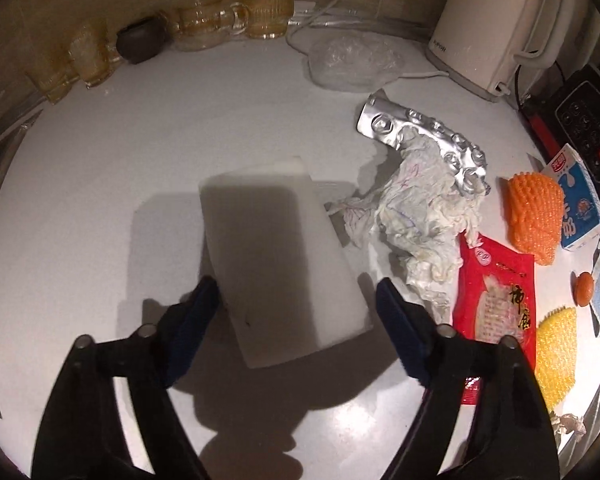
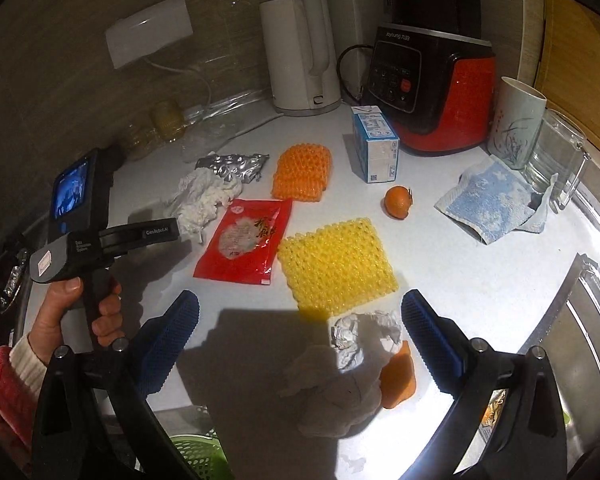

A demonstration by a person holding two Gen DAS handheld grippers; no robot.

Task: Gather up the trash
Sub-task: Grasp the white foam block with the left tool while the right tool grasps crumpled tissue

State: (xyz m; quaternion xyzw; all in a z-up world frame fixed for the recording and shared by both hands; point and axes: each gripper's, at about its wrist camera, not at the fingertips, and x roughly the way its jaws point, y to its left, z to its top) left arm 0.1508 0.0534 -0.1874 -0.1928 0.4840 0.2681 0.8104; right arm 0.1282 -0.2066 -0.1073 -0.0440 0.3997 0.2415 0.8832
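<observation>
My left gripper [image 1: 296,296] is open, its blue pads on either side of the near end of a white foam block [image 1: 276,256] lying on the white counter; I cannot tell whether the pads touch it. To its right lie a crumpled tissue [image 1: 416,220], a silver blister pack [image 1: 424,140] and a red snack packet [image 1: 496,296]. My right gripper [image 2: 300,336] is open and empty over crumpled paper [image 2: 348,344] and an orange peel [image 2: 398,380]. The red packet [image 2: 246,236], yellow foam net [image 2: 336,264] and orange foam net [image 2: 302,172] lie beyond it.
A white kettle [image 2: 300,52], red blender base [image 2: 432,84], milk carton [image 2: 374,148], small orange [image 2: 398,202], blue cloth [image 2: 492,204], mug [image 2: 516,120] and glass jug [image 2: 556,160] stand at the back right. Glass cups [image 1: 228,16] line the wall. A green basket [image 2: 200,456] sits below the counter edge.
</observation>
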